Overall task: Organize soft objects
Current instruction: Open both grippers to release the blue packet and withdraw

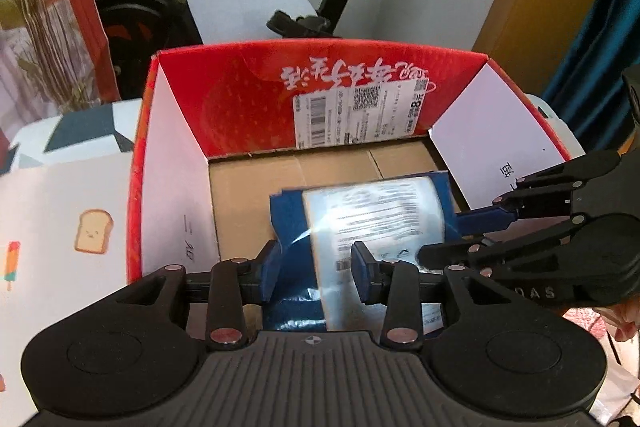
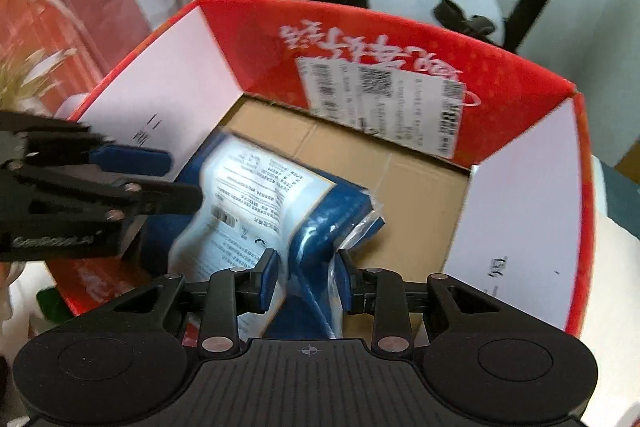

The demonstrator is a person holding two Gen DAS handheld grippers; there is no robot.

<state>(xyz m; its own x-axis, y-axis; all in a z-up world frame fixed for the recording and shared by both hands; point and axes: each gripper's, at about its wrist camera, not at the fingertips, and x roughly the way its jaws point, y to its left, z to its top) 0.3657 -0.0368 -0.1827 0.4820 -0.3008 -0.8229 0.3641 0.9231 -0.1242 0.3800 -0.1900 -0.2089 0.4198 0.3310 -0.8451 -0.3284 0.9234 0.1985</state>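
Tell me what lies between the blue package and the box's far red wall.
Only bare brown cardboard floor between the blue package and far red wall; both wrist views show it.

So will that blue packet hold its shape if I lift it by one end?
Probably not. The blue packet bends where the right gripper holds it, so it likely sags. Its glossy film shows glare, so it may slip. Lying in the box, it looks flattish, so it is unlikely to roll.

The soft blue package in glossy, crinkled clear plastic film (image 1: 372, 223) lies on matt brown corrugated cardboard, the floor of the smooth-printed red cardboard box (image 1: 240, 99), which bears a paper shipping label (image 1: 360, 115).
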